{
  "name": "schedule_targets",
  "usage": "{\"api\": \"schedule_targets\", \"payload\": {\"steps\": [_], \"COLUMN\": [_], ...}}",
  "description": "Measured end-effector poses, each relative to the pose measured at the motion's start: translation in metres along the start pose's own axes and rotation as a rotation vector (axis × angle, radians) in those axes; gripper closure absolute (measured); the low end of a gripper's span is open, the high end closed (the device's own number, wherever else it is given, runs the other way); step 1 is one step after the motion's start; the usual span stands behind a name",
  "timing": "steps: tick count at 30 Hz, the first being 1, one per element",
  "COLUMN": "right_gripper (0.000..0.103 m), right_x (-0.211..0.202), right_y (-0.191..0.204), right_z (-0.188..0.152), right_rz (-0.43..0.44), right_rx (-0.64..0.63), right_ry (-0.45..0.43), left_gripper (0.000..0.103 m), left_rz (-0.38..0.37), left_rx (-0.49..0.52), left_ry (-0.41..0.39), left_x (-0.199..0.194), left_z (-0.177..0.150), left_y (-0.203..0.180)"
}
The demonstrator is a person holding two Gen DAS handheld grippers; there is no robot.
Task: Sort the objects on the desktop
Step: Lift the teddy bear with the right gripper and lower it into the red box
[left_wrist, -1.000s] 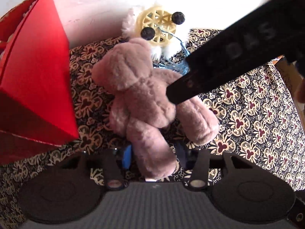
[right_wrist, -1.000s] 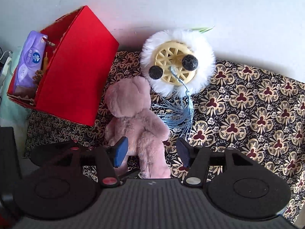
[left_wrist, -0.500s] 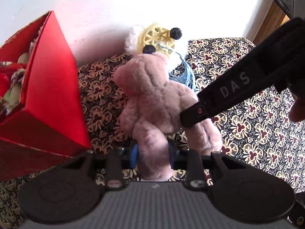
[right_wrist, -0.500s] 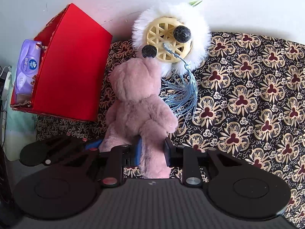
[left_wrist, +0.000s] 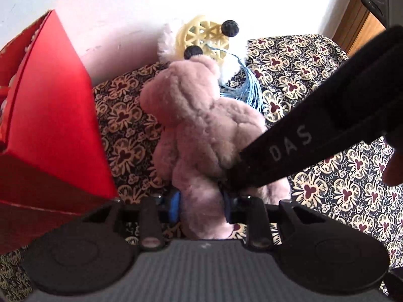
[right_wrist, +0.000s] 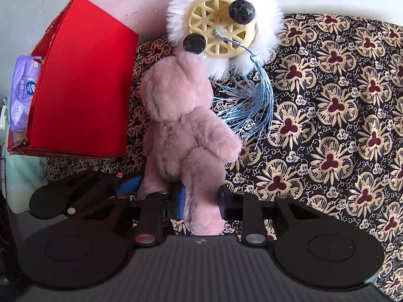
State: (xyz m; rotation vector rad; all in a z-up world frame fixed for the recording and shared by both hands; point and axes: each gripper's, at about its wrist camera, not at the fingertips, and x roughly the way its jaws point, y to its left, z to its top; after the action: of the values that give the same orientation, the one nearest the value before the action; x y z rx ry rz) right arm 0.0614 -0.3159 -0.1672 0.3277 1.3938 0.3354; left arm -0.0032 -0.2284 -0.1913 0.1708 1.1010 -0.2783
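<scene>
Whereas a second ago the right gripper (right_wrist: 200, 201) had its fingers spread to either side of the teddy bear (right_wrist: 183, 125), both tools now have their fingers pressed in on the bear's legs. Nearest the right camera, the blue pads pinch one leg at about the knee, with the foot poking toward the lens. Beside it, lower left in that view, the left gripper (left_wrist: 201, 206) clamps the other leg; its own camera shows the plush squeezed between its pads, and the right tool's black body crossing in front of the bear's flank.

Compared with a second ago the bear fills more of each view and appears to have come up off the patterned cloth (right_wrist: 340, 125), though whether its back still brushes the fabric I cannot tell. That suggests the grasp is done and the carry is beginning.

Just past the bear's head sits the white fluffy toy (right_wrist: 224, 30) with its blue tassel (right_wrist: 254, 105) fanned on the cloth, touching or nearly touching the bear's ear. To the left stands the red box (right_wrist: 83, 88), a purple tissue pack (right_wrist: 24, 90) already inside — the likely destination. The tassel could snag as the bear lifts.
</scene>
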Motion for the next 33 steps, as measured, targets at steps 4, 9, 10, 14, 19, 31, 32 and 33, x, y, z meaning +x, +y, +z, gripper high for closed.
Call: {"api": "schedule_targets", "payload": {"steps": [4, 9, 10, 14, 19, 31, 32, 33], "right_gripper": [0.076, 0.075, 0.075, 0.075, 0.075, 0.074, 0.074, 0.073], "right_x": [-0.037, -0.088, -0.094, -0.115, -0.112, -0.032, -0.030, -0.028], "right_y": [0.014, 0.055, 0.063, 0.094, 0.132, 0.194, 0.196, 0.197], "right_z": [-0.002, 0.001, 0.003, 0.014, 0.027, 0.054, 0.053, 0.052], "right_rz": [0.008, -0.010, -0.009, 0.012, 0.124, 0.129, 0.120, 0.113], "right_rx": [-0.007, -0.101, -0.116, -0.157, -0.149, -0.148, -0.148, -0.149], "right_ry": [-0.105, -0.282, -0.308, -0.400, -0.453, -0.375, -0.376, -0.376], "left_gripper": [0.078, 0.082, 0.082, 0.082, 0.082, 0.079, 0.078, 0.072], "left_rz": [-0.020, -0.026, -0.019, -0.018, 0.024, 0.108, 0.115, 0.118], "left_rx": [-0.012, 0.020, 0.018, -0.033, -0.090, -0.147, -0.143, -0.143], "left_ry": [-0.081, -0.237, -0.260, -0.331, -0.380, -0.241, -0.238, -0.237], "left_x": [-0.036, -0.096, -0.105, -0.139, -0.169, -0.130, -0.128, -0.127], "left_z": [0.011, 0.031, 0.033, 0.039, 0.042, 0.017, 0.015, 0.015], "left_y": [0.010, 0.013, 0.017, 0.049, 0.100, 0.181, 0.182, 0.184]}}
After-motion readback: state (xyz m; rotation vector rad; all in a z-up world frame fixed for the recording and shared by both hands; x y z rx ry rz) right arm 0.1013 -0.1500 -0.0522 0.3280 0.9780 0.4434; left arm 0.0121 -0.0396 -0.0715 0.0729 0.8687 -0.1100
